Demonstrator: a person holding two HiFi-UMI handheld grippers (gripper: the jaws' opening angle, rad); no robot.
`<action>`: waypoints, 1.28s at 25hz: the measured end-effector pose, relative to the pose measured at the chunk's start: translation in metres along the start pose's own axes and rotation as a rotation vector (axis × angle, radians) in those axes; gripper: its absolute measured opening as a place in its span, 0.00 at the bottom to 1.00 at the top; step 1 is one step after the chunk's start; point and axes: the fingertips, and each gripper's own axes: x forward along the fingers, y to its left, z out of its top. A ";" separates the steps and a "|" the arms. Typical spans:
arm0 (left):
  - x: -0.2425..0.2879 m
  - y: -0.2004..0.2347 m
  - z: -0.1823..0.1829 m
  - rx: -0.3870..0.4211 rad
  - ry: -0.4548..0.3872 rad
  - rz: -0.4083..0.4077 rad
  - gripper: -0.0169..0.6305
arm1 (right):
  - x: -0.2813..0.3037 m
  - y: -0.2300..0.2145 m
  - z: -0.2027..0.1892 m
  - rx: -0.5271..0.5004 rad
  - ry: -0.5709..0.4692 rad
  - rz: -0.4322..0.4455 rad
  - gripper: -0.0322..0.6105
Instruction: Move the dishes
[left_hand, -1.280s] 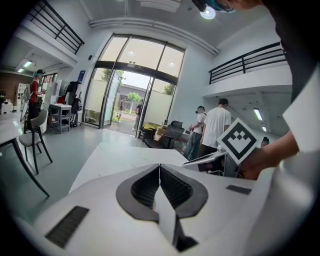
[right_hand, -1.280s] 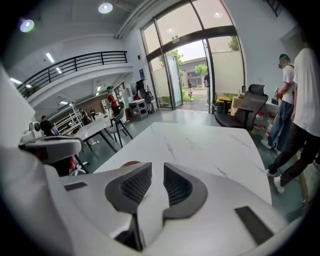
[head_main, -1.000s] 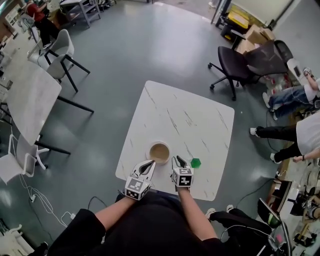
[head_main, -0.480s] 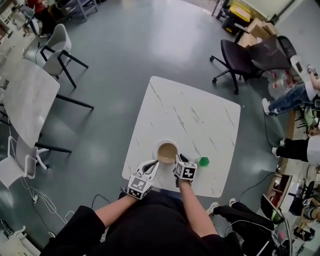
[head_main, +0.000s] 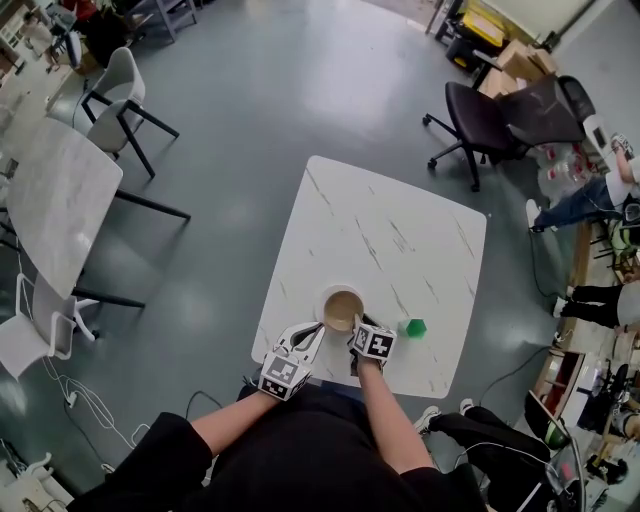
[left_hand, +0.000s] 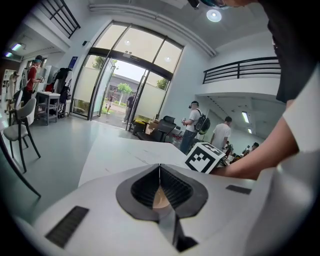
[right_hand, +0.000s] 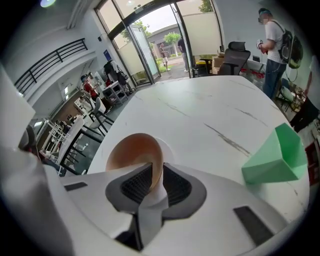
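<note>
Now right tool (head_main: 359, 324) clamps brown bowl (head_main: 342, 309) rim; left tool (head_main: 317, 329) closed tight w/ nothing in it.

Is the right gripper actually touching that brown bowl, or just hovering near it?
Touching. In the right gripper view, the right gripper pinches the bowl by its rim, one pad inside and one outside.

We see a white table (head_main: 400, 230) with thin dark streaks. Near our edge lies a white plate (right_hand: 168, 149) with a brown bowl (head_main: 342, 310) on it. A green block (head_main: 415, 327) sits near the plate.
</note>
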 end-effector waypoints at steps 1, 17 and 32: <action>0.000 0.000 0.000 0.001 -0.001 -0.004 0.05 | 0.001 -0.001 -0.001 0.012 0.000 -0.006 0.17; -0.010 0.000 -0.004 0.040 -0.024 -0.084 0.05 | -0.026 0.003 -0.006 0.180 -0.134 -0.056 0.10; 0.011 -0.030 -0.028 0.062 0.035 -0.101 0.05 | -0.076 -0.023 -0.033 0.215 -0.178 0.012 0.10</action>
